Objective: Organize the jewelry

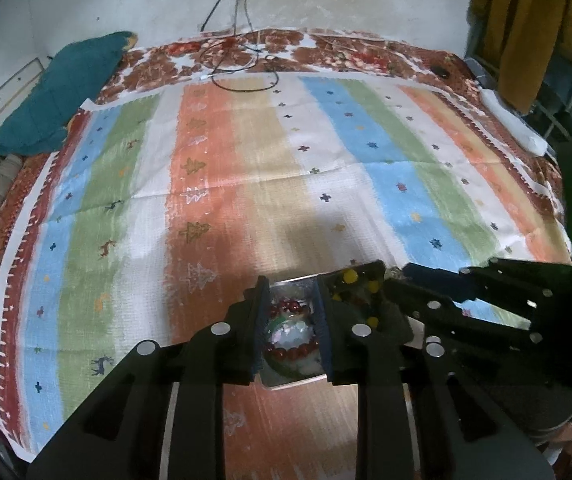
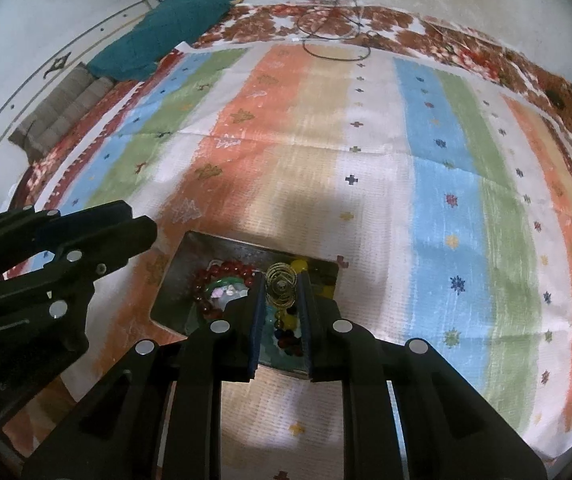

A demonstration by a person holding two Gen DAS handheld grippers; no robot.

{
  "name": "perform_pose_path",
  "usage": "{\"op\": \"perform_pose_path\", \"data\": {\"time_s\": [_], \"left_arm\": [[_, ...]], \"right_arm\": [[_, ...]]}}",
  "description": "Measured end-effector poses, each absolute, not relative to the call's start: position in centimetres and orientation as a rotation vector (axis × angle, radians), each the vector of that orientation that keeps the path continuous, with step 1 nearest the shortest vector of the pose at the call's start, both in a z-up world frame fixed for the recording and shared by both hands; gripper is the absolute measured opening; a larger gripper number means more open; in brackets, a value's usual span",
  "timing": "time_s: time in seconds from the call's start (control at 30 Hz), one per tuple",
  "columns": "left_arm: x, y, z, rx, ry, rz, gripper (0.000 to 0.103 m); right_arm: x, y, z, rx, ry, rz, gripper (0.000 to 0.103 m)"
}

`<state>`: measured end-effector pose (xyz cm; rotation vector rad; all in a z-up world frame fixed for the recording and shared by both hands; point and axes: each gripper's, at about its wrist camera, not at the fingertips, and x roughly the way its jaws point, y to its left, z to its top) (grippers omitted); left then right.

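Two tools hang over one shallow metal tray point(image 2: 174, 276) that lies on the striped cloth point(image 2: 425, 200) covering the bed. On the left side of the tray, a red bead bracelet point(image 1: 293, 354) curls around a green bangle point(image 1: 282, 326) and some pale, shiny pieces. The left tool point(image 1: 290, 328) hovers over this heap with its jaws narrow; the beads show through the gap, and no pad visibly presses on them, so it seems to hold nothing. The bracelet looks light and limp, likely to sag and slide when lifted, so a pinch across one stretch of beads would serve best. The bangle is stiff and probably slick, best taken across its rim.

Farther right, yellow and dark beads point(image 2: 289, 334) fill the tray's other side. There the right tool point(image 2: 282, 304) has its jaws nearly closed on a gold wire spiral ornament point(image 2: 280, 285), which sits between the pads just above the loose beads. The spiral appears thin, springy and easily crushed, so the pinch should stay gentle and fall on the outer coils.
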<state>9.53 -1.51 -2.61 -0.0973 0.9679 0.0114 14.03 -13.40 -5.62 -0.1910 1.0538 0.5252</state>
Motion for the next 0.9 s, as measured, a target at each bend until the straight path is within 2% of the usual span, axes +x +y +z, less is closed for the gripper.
{"op": "perform_pose_path", "data": {"time_s": [0.07, 0.13, 0.43, 0.53, 0.67, 0.8, 0.9], "left_arm": [[9.6, -1.3, -2.5, -0.102, 0.970, 0.021, 0.022], [9.5, -1.3, -2.4, -0.103, 0.969, 0.023, 0.027], [8.5, -0.8, -1.9, -0.117, 0.964, 0.015, 0.036], [7.7, -0.8, -1.7, -0.132, 0.956, 0.006, 0.040], [6.6, -1.0, -1.5, -0.133, 0.948, -0.017, 0.048], [5.5, -1.2, -1.4, -0.118, 0.949, -0.027, 0.048], [4.7, -1.1, -1.2, -0.118, 0.940, -0.032, 0.055]], "right_arm": [[14.2, -13.5, -5.5, -0.185, 1.054, 0.515, 0.025], [14.2, -13.7, -5.4, -0.182, 1.053, 0.507, 0.030], [13.6, -15.2, -4.9, -0.166, 1.041, 0.481, 0.039], [12.9, -15.7, -4.4, -0.166, 1.020, 0.485, 0.043], [11.7, -16.4, -3.6, -0.153, 0.993, 0.517, 0.055], [10.9, -16.5, -3.0, -0.154, 0.966, 0.535, 0.055], [10.3, -16.8, -2.4, -0.144, 0.946, 0.547, 0.058]]}}
